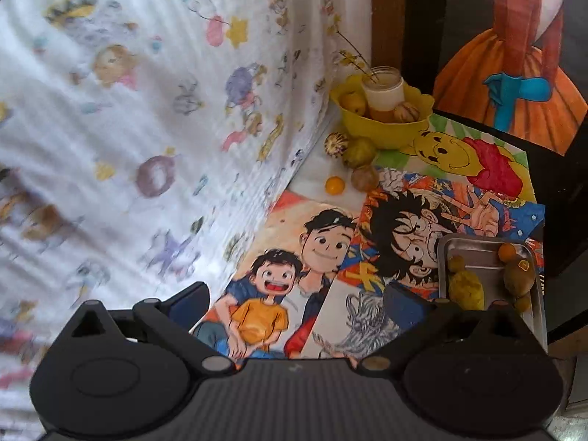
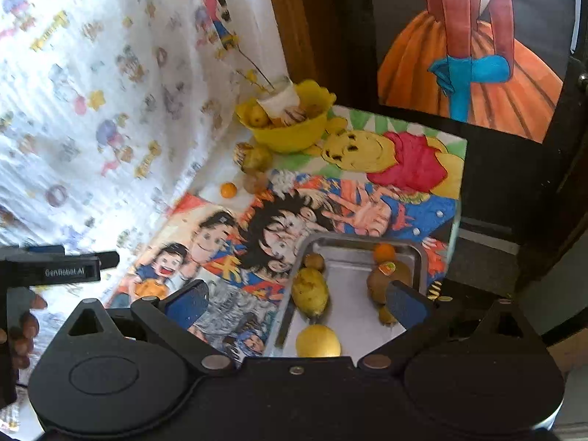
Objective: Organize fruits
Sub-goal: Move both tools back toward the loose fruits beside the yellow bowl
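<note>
A yellow bowl (image 1: 382,125) (image 2: 290,132) at the back of the table holds a glass jar and a few fruits. Beside it lie a striped fruit (image 1: 335,143), a green-yellow fruit (image 1: 358,152), a brown fruit (image 1: 364,178) and a small orange fruit (image 1: 334,185) (image 2: 228,190). A metal tray (image 1: 477,253) (image 2: 352,264) at the front right holds lemons (image 2: 310,292), a kiwi (image 2: 382,279) and a small orange (image 2: 384,252). My left gripper (image 1: 301,305) is open and empty above the cartoon mats. My right gripper (image 2: 297,301) is open and empty over the tray.
Cartoon drawings (image 1: 330,257) cover the table. A white printed cloth (image 1: 147,110) hangs at the left. A dark door with a painted poster (image 2: 477,55) stands behind. The left gripper's side (image 2: 55,268) shows in the right wrist view.
</note>
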Tool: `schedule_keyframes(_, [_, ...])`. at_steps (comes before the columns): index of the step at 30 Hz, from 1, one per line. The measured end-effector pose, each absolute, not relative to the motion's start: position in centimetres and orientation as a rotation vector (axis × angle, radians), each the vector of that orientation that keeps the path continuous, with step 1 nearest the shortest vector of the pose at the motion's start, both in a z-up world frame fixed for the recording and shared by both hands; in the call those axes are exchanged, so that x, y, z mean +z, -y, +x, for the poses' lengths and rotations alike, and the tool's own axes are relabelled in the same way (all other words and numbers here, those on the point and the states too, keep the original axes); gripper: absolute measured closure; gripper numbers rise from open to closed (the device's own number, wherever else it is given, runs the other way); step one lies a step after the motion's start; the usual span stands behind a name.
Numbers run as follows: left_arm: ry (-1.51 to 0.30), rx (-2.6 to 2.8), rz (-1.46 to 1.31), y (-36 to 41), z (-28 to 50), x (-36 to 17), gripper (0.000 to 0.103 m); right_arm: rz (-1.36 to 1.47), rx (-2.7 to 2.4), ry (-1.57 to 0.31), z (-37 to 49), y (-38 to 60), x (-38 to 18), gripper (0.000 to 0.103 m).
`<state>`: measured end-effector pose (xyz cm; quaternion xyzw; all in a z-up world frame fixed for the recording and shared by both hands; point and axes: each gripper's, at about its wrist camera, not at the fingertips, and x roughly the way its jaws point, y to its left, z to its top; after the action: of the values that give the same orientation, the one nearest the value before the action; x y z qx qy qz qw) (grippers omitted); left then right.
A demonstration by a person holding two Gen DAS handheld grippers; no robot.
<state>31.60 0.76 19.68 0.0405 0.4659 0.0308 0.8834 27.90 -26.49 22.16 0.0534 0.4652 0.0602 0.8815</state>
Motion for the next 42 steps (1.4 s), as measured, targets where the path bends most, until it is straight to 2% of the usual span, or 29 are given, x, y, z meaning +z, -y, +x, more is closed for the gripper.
schedule_keyframes(6, [-1.014, -0.002, 0.105, -1.2, 35.6, 16.3, 0.0, 0.063, 0.073, -1.067, 29.6, 24.9, 19.9, 0.001])
schedule_keyframes(15, [-1.044, -0.07, 0.145, -2.3, 39.9, 12.3, 0.0, -0.107, 0.091, -1.091, 34.3, 20.7, 17.2, 0.001])
schedule_keyframes(24, [-0.979, -0.151, 0.255, -1.1, 45.0, 7.0, 0.0, -0.46, 0.262, -0.98, 39.9, 19.4, 12.8, 0.001])
schedule_keyframes(33, [-0.842, -0.201, 0.515, 0.8, 47.6, 3.0, 0.0, -0.894, 0.551, -0.845, 43.5, 17.1, 6.8, 0.001])
schedule_keyframes(42, [-0.748, -0.242, 0.652, 0.9, 49.6, 1.3, 0.0, -1.045, 0.688, -0.752, 48.6, 16.5, 2.4, 0.005])
